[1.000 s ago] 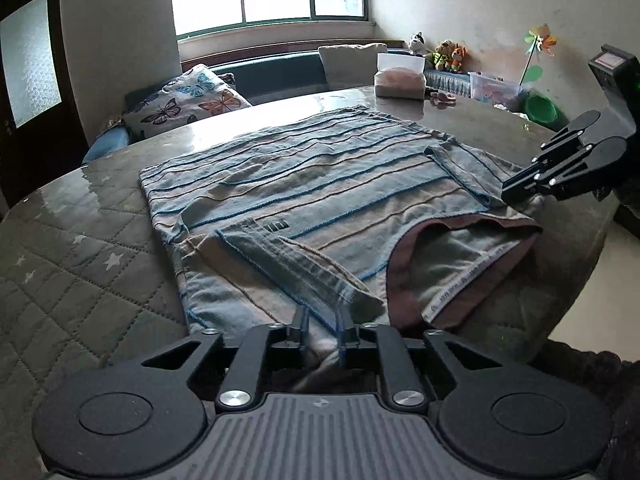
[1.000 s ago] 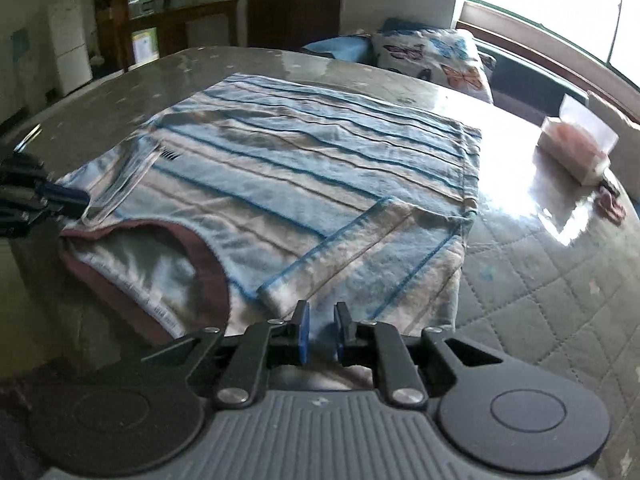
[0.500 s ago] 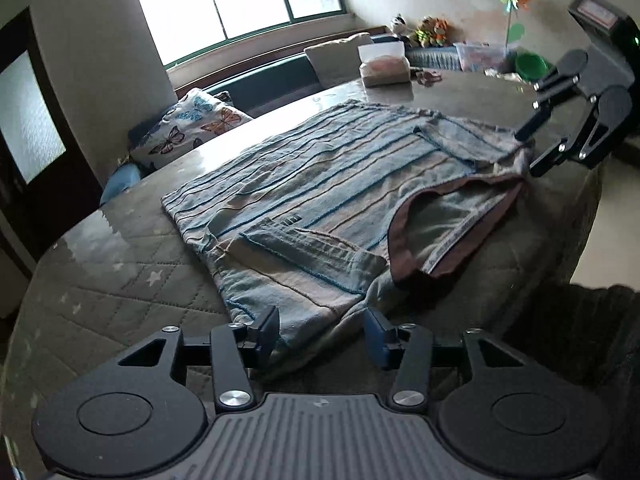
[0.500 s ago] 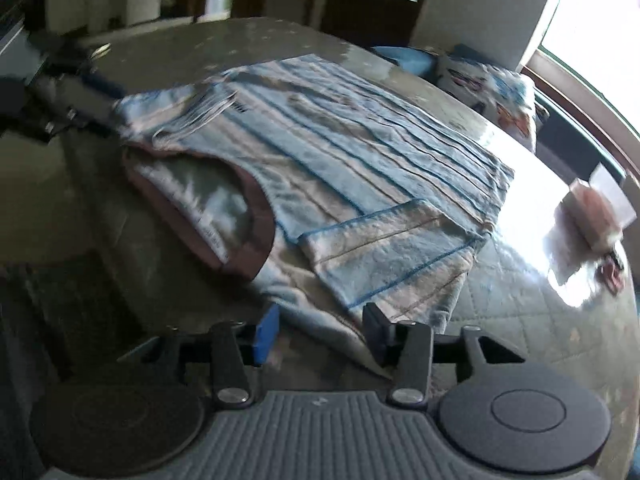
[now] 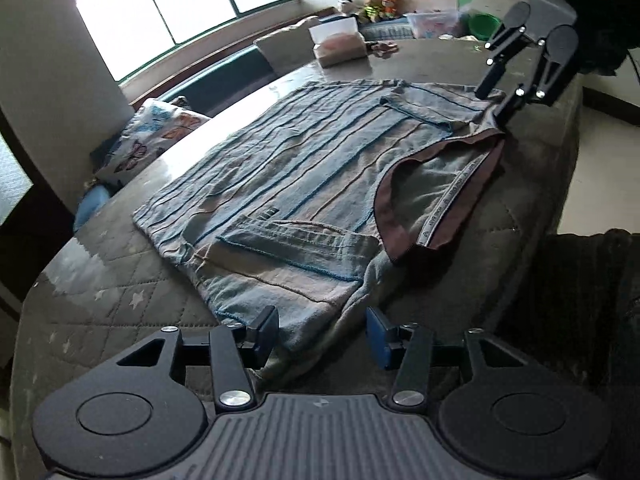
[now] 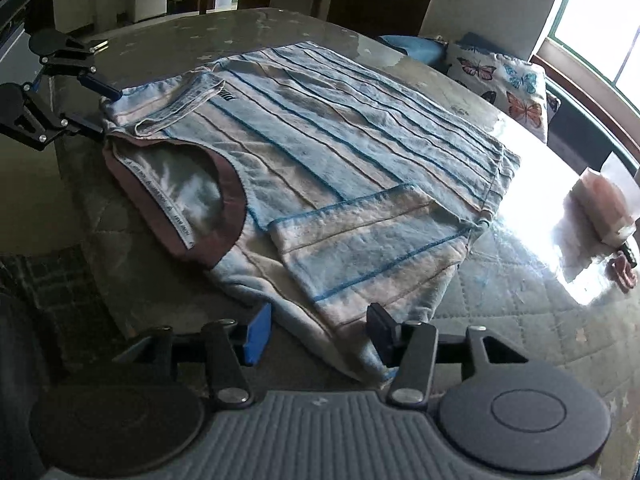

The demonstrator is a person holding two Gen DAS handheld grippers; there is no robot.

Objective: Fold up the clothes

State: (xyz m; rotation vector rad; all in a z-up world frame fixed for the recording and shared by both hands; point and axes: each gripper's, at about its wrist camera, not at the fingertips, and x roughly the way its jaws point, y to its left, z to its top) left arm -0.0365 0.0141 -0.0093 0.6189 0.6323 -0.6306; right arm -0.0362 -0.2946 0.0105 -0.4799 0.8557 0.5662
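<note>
A blue and beige striped shirt with a brown collar lies flat on the quilted table, both sleeves folded in over the body. It also shows in the right wrist view. My left gripper is open, its fingers on either side of the shirt's near shoulder corner, gripping nothing. My right gripper is open over the other shoulder corner. Each gripper shows in the other's view: the right gripper and the left gripper, both open at the shirt's edge.
The round table has a quilted star-print cover under clear plastic. A tissue box and a small pink item sit at its far side. A butterfly cushion lies on the window bench.
Both grippers were shut on the shirt's shoulder corners a second ago; they have opened, let the cloth go, and drawn back and up slightly.
</note>
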